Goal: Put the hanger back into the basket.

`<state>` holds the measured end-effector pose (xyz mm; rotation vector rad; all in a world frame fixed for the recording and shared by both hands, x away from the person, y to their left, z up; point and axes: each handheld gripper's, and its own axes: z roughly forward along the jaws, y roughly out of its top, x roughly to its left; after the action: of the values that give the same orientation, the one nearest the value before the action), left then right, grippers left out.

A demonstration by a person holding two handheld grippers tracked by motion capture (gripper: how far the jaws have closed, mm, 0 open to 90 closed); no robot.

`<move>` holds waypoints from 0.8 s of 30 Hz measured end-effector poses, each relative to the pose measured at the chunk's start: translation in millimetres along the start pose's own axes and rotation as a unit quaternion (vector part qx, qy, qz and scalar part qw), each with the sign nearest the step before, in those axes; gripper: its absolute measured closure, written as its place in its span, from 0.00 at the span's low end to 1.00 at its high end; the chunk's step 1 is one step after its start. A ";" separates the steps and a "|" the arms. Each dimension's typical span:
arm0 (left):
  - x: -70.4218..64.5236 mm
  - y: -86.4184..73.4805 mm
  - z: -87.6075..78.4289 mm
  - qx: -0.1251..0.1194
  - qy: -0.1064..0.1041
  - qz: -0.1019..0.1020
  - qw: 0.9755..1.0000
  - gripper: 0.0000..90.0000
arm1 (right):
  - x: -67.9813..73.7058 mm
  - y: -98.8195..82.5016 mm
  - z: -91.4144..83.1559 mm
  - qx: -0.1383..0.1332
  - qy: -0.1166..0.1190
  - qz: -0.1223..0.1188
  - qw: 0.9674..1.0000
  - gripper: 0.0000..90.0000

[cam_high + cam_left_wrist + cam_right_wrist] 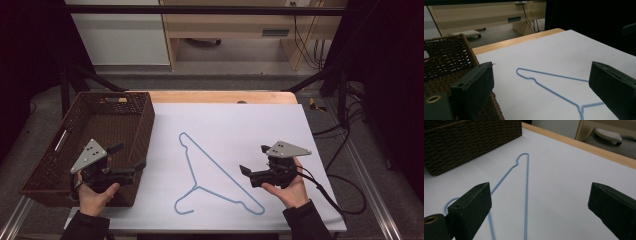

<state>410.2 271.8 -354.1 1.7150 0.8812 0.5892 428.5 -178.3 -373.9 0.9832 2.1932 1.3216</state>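
Hands at bottom of high view, each holding gripper. Left gripper point(131, 156) at lower left, over near edge of basket point(50, 155), jaws wide, empty. Right gripper point(254, 160) at lower right above white sheet point(250, 120), jaws wide, empty. Blue wire hanger point(212, 172) flat on sheet at centre, between grippers, touching neither.

Wire, wicker, matt white and bare wood

The hanger point(215, 175) is thin, smooth, pale blue wire. The basket point(50, 165) is rough dark brown wicker in an open weave. The counter point(260, 120) has a matt white, smooth top with a light wood edge. Each hand-held gripper, left point(127, 156) and right point(254, 160), looks like matt black plastic under a dull grey plate.
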 end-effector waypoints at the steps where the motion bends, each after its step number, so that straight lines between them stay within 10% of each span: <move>1: 0.0 0.0 0.0 0.000 0.000 0.000 1.000 0.07 | 0.0 0.0 0.0 0.000 0.000 0.000 1.000 0.06; 24: 1.3 1.3 -3.3 -0.003 0.005 0.003 1.000 0.07 | 56.1 -22.7 70.1 0.117 0.062 -0.060 0.989 0.17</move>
<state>408.9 274.6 -352.0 1.7110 0.8797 0.6053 427.4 -101.8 -426.1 0.8541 2.5033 1.1187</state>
